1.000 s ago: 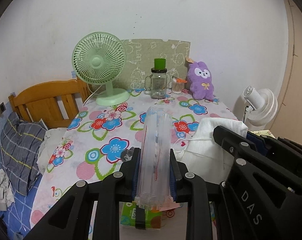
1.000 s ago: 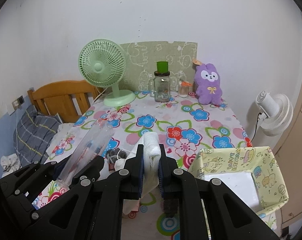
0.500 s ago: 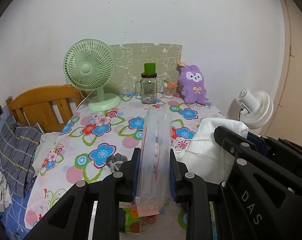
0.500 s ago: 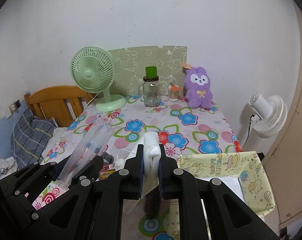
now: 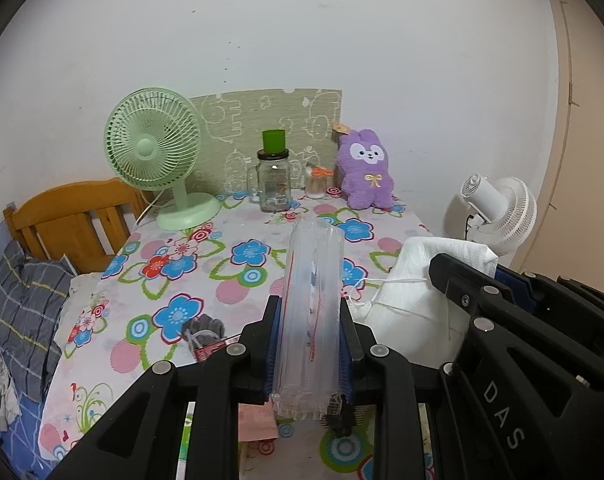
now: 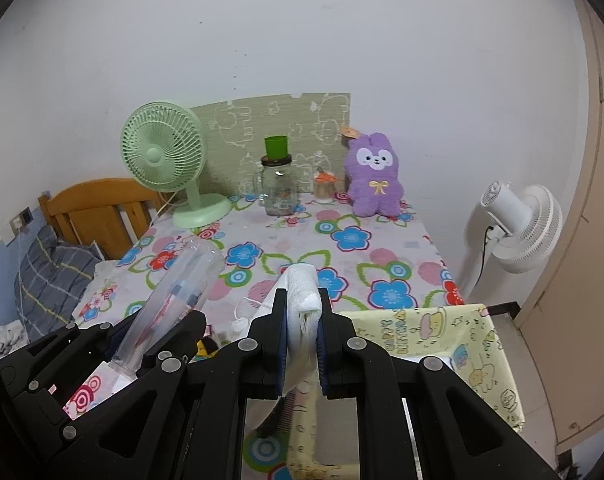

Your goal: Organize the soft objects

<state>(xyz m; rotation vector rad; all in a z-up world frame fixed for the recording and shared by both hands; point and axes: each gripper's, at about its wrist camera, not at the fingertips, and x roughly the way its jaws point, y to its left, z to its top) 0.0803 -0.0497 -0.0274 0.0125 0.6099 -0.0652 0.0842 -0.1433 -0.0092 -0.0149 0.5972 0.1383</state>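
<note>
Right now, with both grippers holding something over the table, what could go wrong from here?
The left gripper pinches a clear plastic bag that stands tall and floppy; it may slip or fold over. The white cloth in the right gripper trails loose strings toward the table, which might snag the small items lying below. The yellow bin sits at the table's corner, so a careless drop might miss it.

1. Both grippers have pulled back and up; the fan [image 5: 154,148] and plush [image 5: 366,174] look farther off.
2. The yellow box [image 6: 434,324] has come nearer the right gripper [image 6: 302,328].
</note>
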